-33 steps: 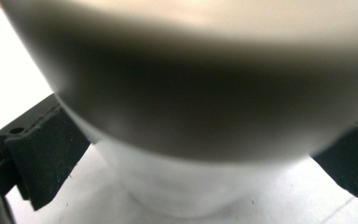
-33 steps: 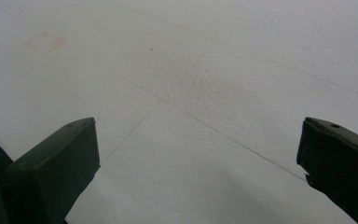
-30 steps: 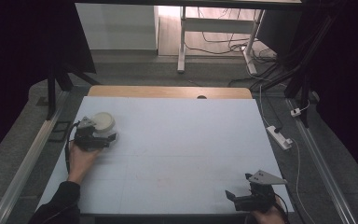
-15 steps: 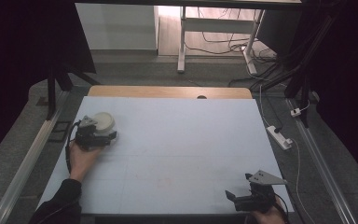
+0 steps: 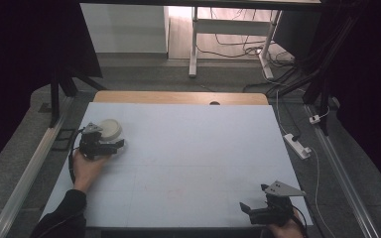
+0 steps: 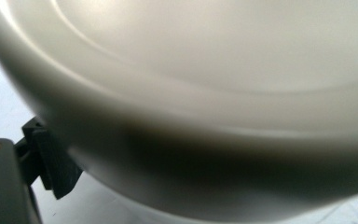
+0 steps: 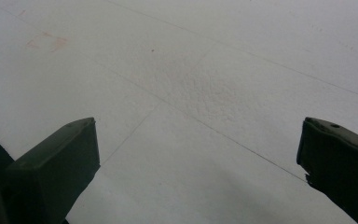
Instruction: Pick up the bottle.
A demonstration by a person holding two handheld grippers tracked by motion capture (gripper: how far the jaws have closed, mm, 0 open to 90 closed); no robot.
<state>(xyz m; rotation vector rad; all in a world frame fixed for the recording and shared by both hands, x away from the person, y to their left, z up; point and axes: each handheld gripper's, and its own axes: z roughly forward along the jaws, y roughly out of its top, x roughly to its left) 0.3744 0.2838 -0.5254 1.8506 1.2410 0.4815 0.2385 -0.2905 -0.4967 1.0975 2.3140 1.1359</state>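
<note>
You have one white bowl (image 5: 110, 130) on the counter (image 5: 188, 148), near its left edge. Your left gripper (image 5: 108, 146) sits right against the bowl's near side; whether it grips the rim, you cannot tell. Your right gripper (image 5: 250, 210) rests at the near right corner, jaws wide apart with nothing between them.

On the table (image 5: 188, 148), a round bowl (image 5: 110, 129) is sitting near the left edge, toward the middle of that side. The left gripper (image 5: 110, 146) is lying just in front of it — on the person's side — with the bowl right up against its jaws in the left gripper view. The right gripper (image 5: 248, 209) is resting at the near right corner, well apart from the bowl — bare tabletop is lying between its spread jaws. A power strip (image 5: 296, 145) is lying on the floor just beyond the table's right edge.
</note>
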